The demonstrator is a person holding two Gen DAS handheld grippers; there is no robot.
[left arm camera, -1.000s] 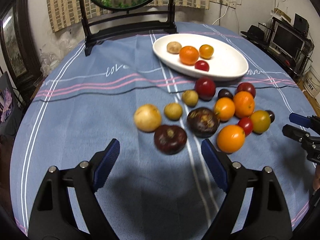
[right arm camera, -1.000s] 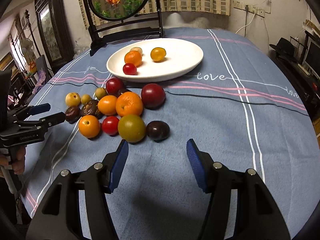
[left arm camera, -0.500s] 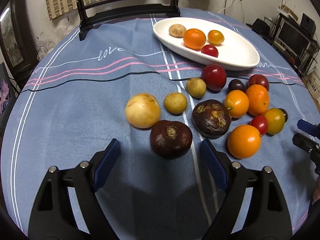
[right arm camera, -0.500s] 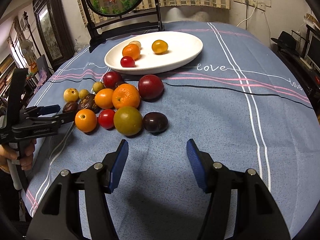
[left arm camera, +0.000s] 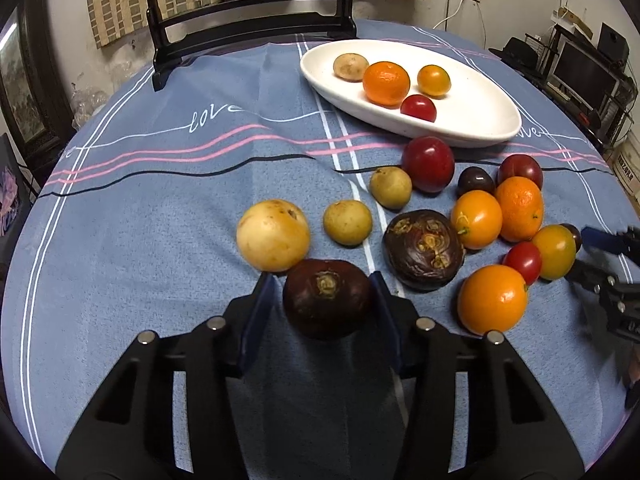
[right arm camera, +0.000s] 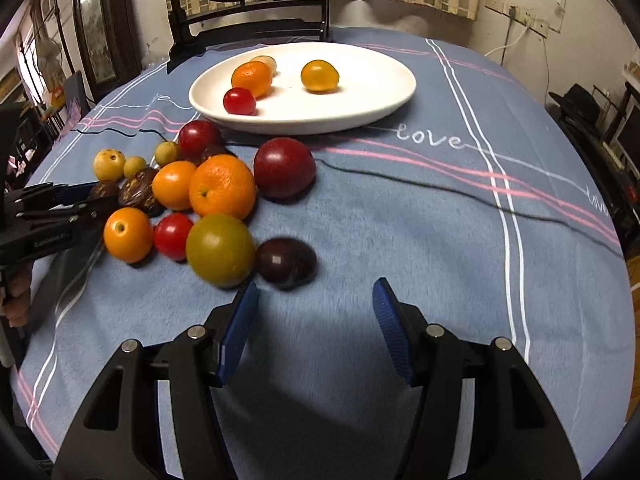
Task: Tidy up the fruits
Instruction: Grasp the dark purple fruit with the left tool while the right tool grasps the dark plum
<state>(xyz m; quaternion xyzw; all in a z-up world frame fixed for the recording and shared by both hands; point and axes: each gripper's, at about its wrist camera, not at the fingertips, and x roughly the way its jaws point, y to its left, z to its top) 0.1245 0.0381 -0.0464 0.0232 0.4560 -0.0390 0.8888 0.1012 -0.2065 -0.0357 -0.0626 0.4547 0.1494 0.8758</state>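
Left wrist view: small dark fruit (left arm camera: 571, 233) mostly hidden behind the yellow-green tomato (left arm camera: 554, 251); right gripper (left arm camera: 600, 256) cut off by the frame edge. Right wrist view: dark plum (right arm camera: 285, 262) motion-blurred; pale fruit (right arm camera: 265, 61) on the white plate (right arm camera: 372, 100) largely hidden behind the orange (right arm camera: 252, 77).

"love" in white script on blue tablecloth (left arm camera: 160, 208), repeated near white plate (right arm camera: 400, 92).

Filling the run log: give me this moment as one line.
left gripper: just closed on dark purple fruit | right gripper: open, empty, near dark plum | white plate: four fruits
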